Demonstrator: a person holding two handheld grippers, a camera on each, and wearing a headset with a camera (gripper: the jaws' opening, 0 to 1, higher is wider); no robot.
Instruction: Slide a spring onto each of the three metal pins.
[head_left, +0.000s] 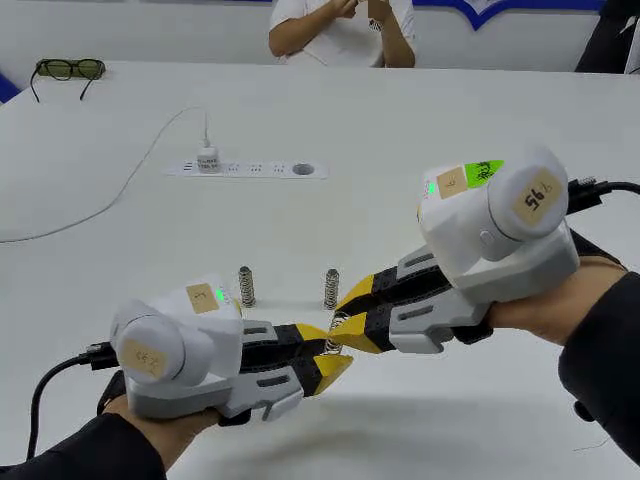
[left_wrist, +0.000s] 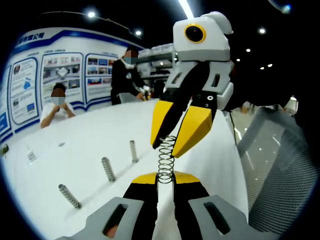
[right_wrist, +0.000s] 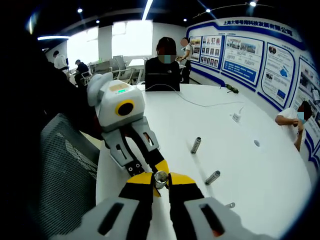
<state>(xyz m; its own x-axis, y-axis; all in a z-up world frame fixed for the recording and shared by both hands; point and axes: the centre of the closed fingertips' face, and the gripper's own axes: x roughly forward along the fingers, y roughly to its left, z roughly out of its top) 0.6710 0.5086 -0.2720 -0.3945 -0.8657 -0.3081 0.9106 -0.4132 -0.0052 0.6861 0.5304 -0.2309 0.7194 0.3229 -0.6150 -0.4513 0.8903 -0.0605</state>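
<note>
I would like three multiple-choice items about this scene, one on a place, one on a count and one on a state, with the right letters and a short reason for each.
1. Where is the loose coiled metal spring?
A. dropped on the floor
B. held between the left gripper and the right gripper
C. seated on a pin

2. How many upright metal pins already carry a spring?
A. none
B. two
C. three

3. In the left gripper view, the farthest pin is:
A. bare
B. covered by a spring
C. fallen over

Answers:
1 B: both pairs of jaws close on its ends.
2 B: the nearest pin and the middle pin show coils.
3 A: its shaft looks smooth and stands upright.
</note>
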